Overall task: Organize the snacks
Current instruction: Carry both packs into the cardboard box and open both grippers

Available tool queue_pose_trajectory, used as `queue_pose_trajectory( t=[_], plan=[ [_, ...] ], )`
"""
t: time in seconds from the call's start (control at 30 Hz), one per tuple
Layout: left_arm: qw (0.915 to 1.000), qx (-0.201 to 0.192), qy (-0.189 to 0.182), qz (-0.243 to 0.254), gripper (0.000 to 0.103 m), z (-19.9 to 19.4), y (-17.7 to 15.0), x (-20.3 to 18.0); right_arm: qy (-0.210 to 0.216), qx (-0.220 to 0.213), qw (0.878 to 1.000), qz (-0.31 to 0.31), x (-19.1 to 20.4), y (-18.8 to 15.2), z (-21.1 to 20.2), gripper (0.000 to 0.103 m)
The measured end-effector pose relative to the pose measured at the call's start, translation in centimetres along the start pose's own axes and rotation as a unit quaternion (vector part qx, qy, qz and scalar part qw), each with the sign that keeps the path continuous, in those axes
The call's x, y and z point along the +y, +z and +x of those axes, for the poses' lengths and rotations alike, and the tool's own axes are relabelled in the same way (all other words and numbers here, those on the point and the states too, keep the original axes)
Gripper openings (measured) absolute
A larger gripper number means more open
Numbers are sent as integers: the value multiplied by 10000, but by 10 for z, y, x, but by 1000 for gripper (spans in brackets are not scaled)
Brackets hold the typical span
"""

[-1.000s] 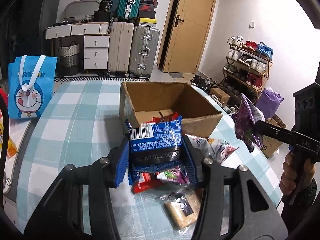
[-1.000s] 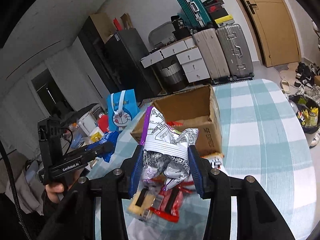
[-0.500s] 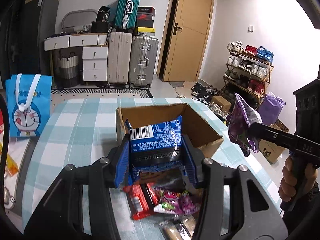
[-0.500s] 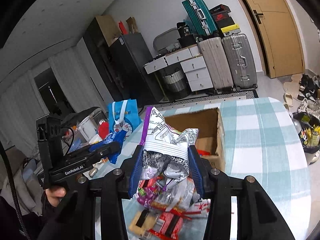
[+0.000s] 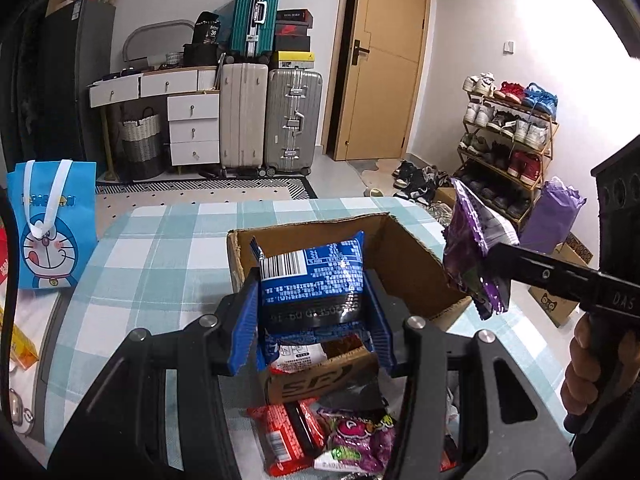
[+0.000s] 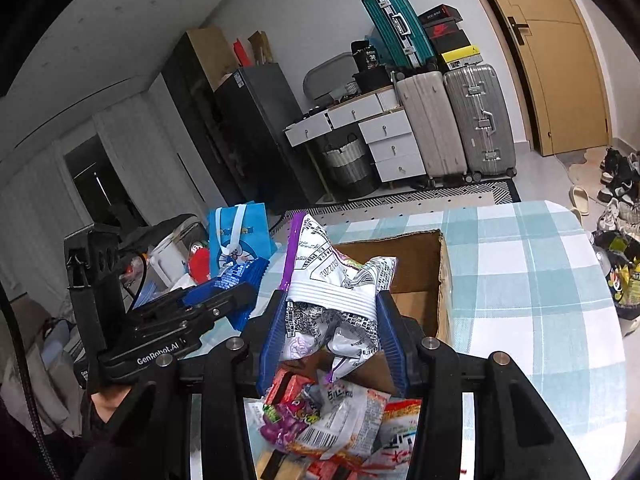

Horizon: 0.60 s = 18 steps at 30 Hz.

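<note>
An open cardboard box (image 5: 404, 248) (image 6: 442, 280) stands on the checked table. My left gripper (image 5: 312, 312) is shut on a blue snack packet (image 5: 312, 276), held up over the box's near wall. My right gripper (image 6: 330, 332) is shut on a crumpled white and purple snack bag (image 6: 332, 292), held just in front of the box. In the left wrist view that purple bag (image 5: 472, 256) hangs beside the box's right wall. A heap of loose snacks (image 5: 332, 436) (image 6: 336, 420) lies on the table before the box.
A blue cartoon tote bag (image 5: 52, 224) stands at the table's left edge, with a yellow packet (image 5: 20, 344) nearer. Suitcases (image 5: 272, 116), drawers and a shoe rack (image 5: 508, 144) line the room behind. A person's hand (image 5: 588, 364) grips the right tool's handle.
Both grippers moved forward and a little up toward the box, each still holding its packet. The box now looms closer and the snack heap has slid toward the bottom of both views.
</note>
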State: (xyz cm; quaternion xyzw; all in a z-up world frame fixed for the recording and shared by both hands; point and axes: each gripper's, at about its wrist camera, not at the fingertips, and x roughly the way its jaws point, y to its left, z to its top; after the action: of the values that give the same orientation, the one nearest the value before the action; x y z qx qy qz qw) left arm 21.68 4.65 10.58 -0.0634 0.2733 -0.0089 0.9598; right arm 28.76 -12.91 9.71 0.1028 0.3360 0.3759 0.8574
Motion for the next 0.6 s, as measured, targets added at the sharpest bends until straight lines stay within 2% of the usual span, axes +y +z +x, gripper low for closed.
queue_pose_trajectory(
  t=[0.27, 0.6],
  plan=[
    [9999, 150, -3, 38, 46, 38, -2, -1, -73, 44, 9999, 112, -13, 9, 20, 44],
    [9989, 444, 95, 147, 46, 81, -16, -2, -202, 385, 9990, 73, -24, 6, 60, 44]
  ],
)
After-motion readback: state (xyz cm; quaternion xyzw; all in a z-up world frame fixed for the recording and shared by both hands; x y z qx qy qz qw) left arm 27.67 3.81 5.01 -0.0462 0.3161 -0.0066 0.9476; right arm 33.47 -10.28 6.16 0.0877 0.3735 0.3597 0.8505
